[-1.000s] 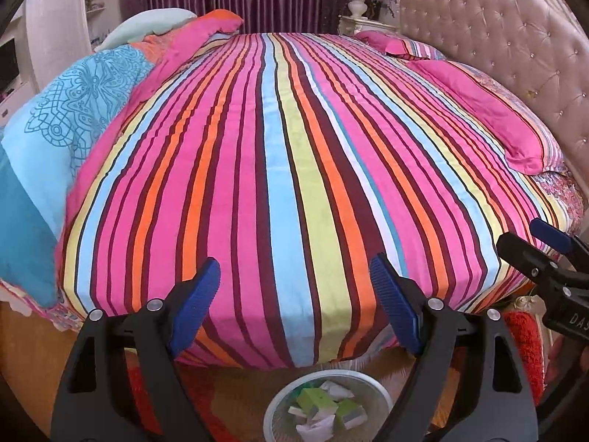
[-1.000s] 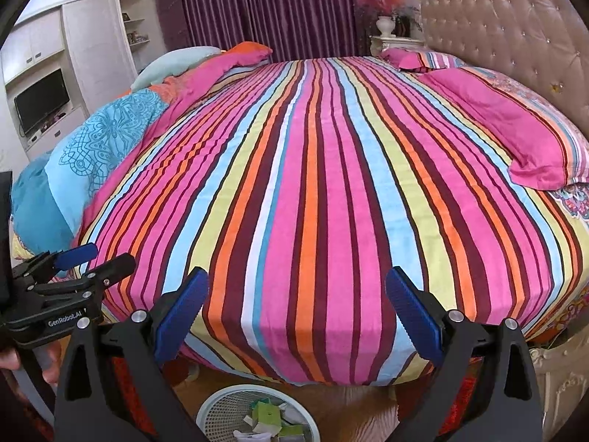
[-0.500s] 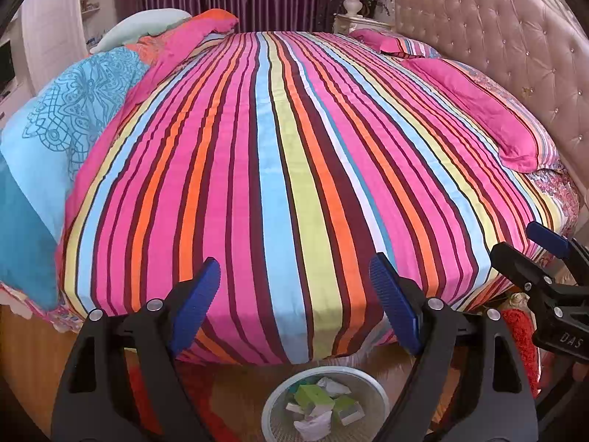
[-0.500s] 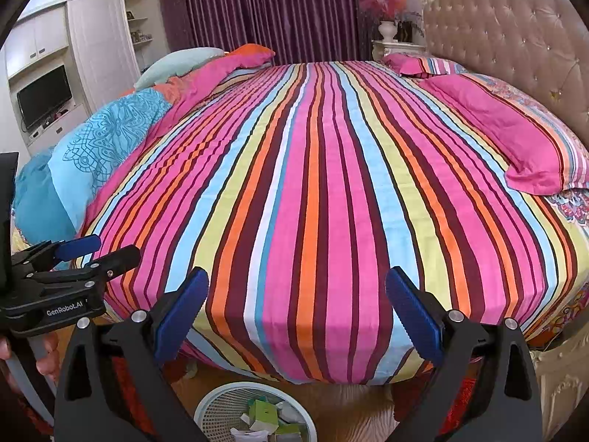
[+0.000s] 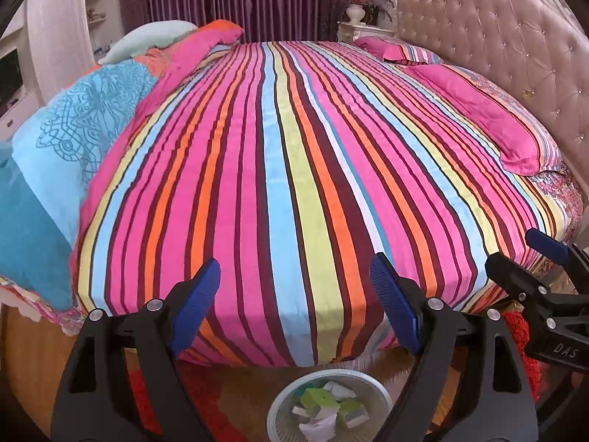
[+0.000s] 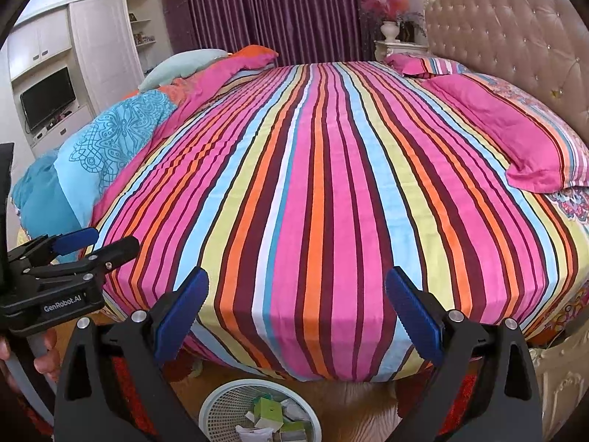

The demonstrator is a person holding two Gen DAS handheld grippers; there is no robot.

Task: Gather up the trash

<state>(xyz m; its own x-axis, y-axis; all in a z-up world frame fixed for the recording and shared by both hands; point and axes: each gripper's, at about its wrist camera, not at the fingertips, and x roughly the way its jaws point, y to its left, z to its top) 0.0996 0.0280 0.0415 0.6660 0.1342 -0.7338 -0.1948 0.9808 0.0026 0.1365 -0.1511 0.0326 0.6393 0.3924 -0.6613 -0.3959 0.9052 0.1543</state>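
You hold the left tool (image 5: 294,291) and the right tool (image 6: 296,304) spread apart and grasping nothing, both above the trash basket (image 5: 283,397) beside the striped bed (image 5: 294,165).

matt striped cloth bedspread (image 5: 294,169), tufted glossy padded headboard (image 5: 515,55), white plastic mesh bin (image 5: 279,410) of crumpled paper scraps (image 5: 324,405)

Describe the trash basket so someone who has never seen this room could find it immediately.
Start at the big bed with the striped cover. On the floor just below its near edge stands a round white mesh wastebasket. It is the only container there, holding green and white cartons and crumpled paper.
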